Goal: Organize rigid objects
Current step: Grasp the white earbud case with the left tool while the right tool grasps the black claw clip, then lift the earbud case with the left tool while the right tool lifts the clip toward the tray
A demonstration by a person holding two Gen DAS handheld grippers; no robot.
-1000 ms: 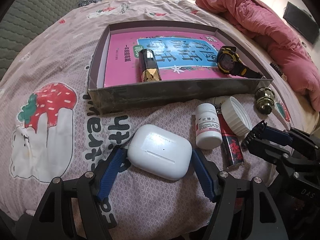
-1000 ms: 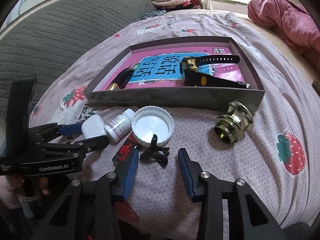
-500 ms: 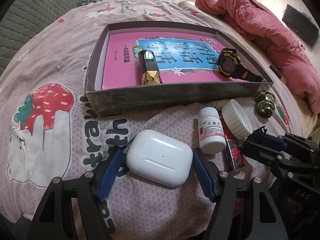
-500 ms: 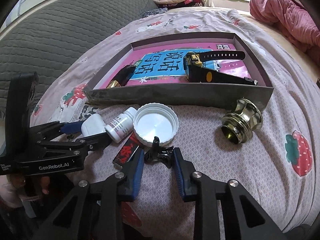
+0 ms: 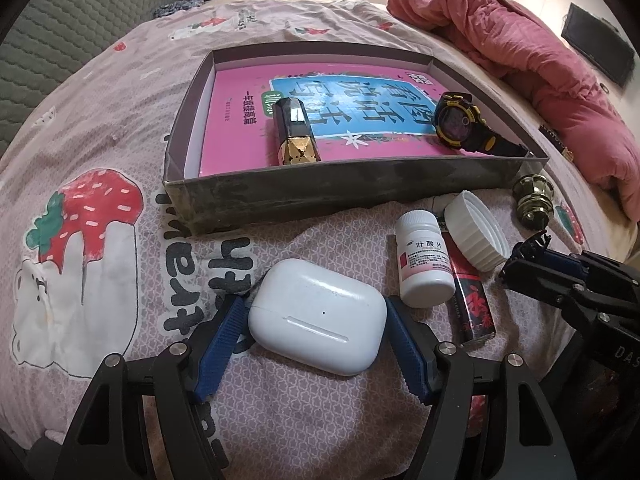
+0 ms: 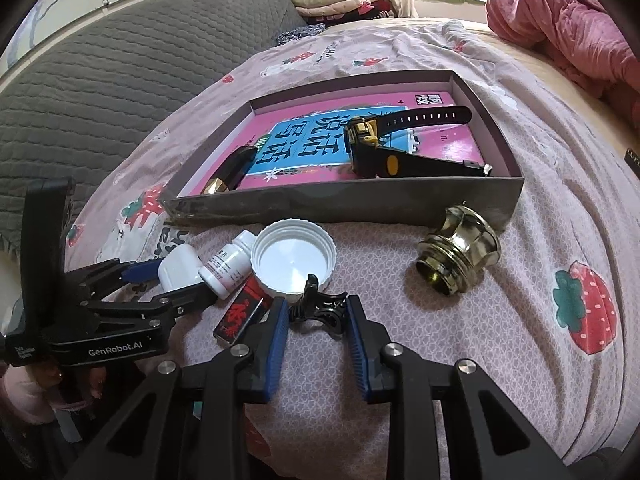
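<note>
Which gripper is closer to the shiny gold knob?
Right. The right gripper sits just left of the gold metal knob, closed around a small black clip. The left gripper is farther left.

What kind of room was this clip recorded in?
Most likely a bedroom: the items lie on a bed with a strawberry-print sheet, a rumpled pink duvet lies to one side, and folded clothes are stacked by the window.

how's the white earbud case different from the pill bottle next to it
The earbud case lies flat between the left gripper jaws; the pill bottle sits beside it, outside any jaws. The case is plain, rounded and wider; the bottle is cylindrical with a pink label. Both are white and lie outside the box.
</note>
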